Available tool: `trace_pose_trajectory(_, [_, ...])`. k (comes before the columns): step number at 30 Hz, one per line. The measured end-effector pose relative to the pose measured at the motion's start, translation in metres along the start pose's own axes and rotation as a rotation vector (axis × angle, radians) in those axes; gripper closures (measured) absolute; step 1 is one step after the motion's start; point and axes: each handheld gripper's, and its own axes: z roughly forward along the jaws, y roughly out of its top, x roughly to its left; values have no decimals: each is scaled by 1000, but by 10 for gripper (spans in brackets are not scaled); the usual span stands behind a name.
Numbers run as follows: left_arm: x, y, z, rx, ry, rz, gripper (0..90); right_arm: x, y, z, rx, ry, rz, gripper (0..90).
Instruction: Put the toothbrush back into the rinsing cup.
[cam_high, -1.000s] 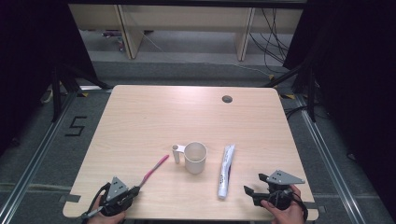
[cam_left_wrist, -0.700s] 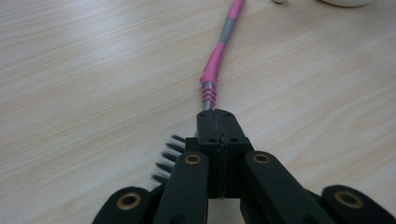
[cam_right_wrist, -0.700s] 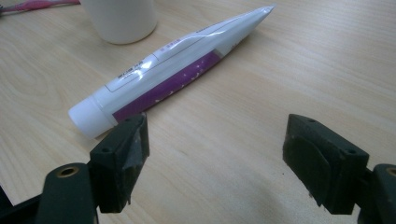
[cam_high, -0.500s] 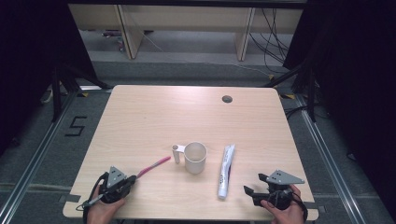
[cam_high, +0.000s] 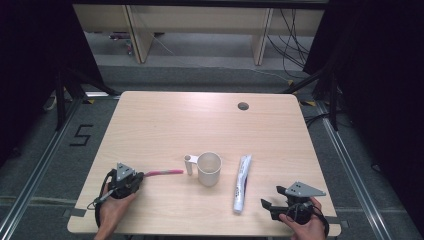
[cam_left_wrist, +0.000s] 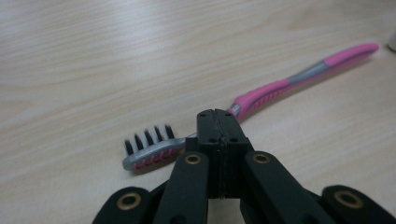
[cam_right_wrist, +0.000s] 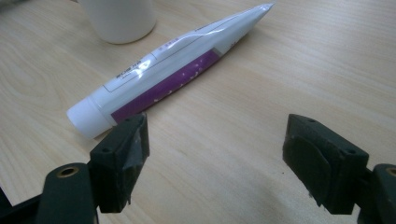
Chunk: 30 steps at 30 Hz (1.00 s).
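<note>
1. Since the earlier frames, the left gripper (cam_high: 134, 179) has shifted along the near left part of the table (cam_high: 165, 120), and the pink toothbrush (cam_high: 164, 172) has turned with it, so the handle end now lies just beside the cup's handle. The right gripper (cam_high: 266, 206), cup and tube lie as before.
2. Table: light wood, bearing all items in its near half; a small dark round hole (cam_high: 243, 106) sits near the far edge.
3. Toothpaste tube (cam_high: 242, 183): white with a purple panel, lying flat just right of the cup, cap end toward the person. In the right gripper view the tube (cam_right_wrist: 173, 65) runs diagonally, its cap close to one jaw, not touching it.
4. Cup (cam_high: 209, 168): white, upright, near the table's centre, its handle pointing left.
5. Left gripper (cam_left_wrist: 219, 128): jaws pressed together on the toothbrush (cam_left_wrist: 261, 91) at its neck, between the bristled head and the pink grip. The brush lies low at the table surface.
6. Right gripper (cam_right_wrist: 215, 154): jaws spread wide, nothing between them, resting at the near right edge in the person's hand (cam_high: 305, 227).
</note>
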Motion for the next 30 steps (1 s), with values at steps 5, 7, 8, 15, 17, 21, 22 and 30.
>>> trace_pose_trajectory(5, [-1,12,12,30,16,-6,893,-1,0,0,2,1,1,238])
trace_pose_trajectory(7, [-2,16,18,23,14,-22,892,-1,0,-1,-5,3,1,238])
trace_pose_trajectory(8, [0,18,19,34,17,-15,892,-1,0,-1,-4,3,0,238])
trace_pose_trajectory(15, [0,28,30,41,35,-21,887,-1,0,0,-1,6,0,238])
trace_pose_trajectory(17, [0,31,34,41,37,-26,882,-1,0,0,0,6,0,238])
trace_pose_trajectory(21, [1,38,42,47,52,-32,881,-1,0,0,-1,9,-1,238])
trace_pose_trajectory(22, [1,40,44,49,59,-32,881,-1,0,0,-2,8,-2,238])
trace_pose_trajectory(30, [-4,55,56,60,73,-25,882,-2,0,0,0,17,2,239])
